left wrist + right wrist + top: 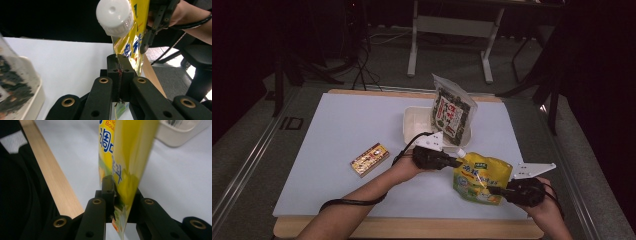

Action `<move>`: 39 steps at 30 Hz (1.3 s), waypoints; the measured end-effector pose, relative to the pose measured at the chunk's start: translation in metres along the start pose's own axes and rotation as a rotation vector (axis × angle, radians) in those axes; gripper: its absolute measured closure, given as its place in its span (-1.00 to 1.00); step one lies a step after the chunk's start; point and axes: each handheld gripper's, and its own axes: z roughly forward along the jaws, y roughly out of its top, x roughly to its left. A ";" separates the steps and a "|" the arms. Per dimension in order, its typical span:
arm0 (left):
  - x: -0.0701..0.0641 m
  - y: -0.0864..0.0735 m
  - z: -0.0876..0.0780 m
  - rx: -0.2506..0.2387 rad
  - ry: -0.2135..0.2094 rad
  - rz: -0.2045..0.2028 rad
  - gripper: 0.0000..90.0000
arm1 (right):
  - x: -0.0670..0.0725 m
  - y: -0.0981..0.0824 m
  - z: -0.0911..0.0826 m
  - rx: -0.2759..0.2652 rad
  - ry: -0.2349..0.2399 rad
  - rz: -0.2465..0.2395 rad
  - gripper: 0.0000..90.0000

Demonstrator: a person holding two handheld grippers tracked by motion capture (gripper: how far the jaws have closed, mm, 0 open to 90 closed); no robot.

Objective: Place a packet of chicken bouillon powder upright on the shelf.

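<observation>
A yellow spouted pouch (481, 176) with a white cap (115, 15) is held above the front right of the white table between both grippers. My left gripper (455, 162) is shut on the pouch's (131, 42) upper left edge, just below the cap. My right gripper (493, 190) is shut on the pouch's (125, 152) lower right corner, jaws pinching the foil edge. In the left gripper view the right gripper (152, 27) and its hand show behind the pouch.
A white tray (416, 126) at the table's back centre holds an upright seaweed snack bag (453, 112). A small red-and-gold box (369, 159) lies at the left. The table's wooden front edge (53, 180) runs close beside my right gripper.
</observation>
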 end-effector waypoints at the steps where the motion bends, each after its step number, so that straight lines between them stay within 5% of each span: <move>1: 0.000 0.001 -0.001 -0.006 0.009 0.003 0.95 | 0.001 0.002 -0.001 -0.006 -0.008 0.003 0.83; 10: -0.001 0.007 -0.012 -0.009 0.042 -0.019 0.76 | 0.009 0.013 -0.009 -0.058 -0.026 0.006 0.86; 18: -0.004 0.013 -0.019 -0.013 0.051 -0.039 1.00 | 0.013 0.019 -0.010 -0.069 -0.044 -0.015 0.86; 24: -0.002 0.015 -0.023 -0.039 0.034 -0.066 1.00 | 0.015 0.023 -0.010 -0.075 -0.050 -0.031 0.81; 30: -0.008 0.018 -0.016 -0.025 0.003 -0.039 1.00 | 0.015 0.029 -0.002 -0.087 -0.004 -0.030 0.68; 39: -0.007 0.019 -0.016 -0.013 0.012 -0.052 1.00 | 0.021 0.034 0.000 -0.072 -0.040 -0.060 1.00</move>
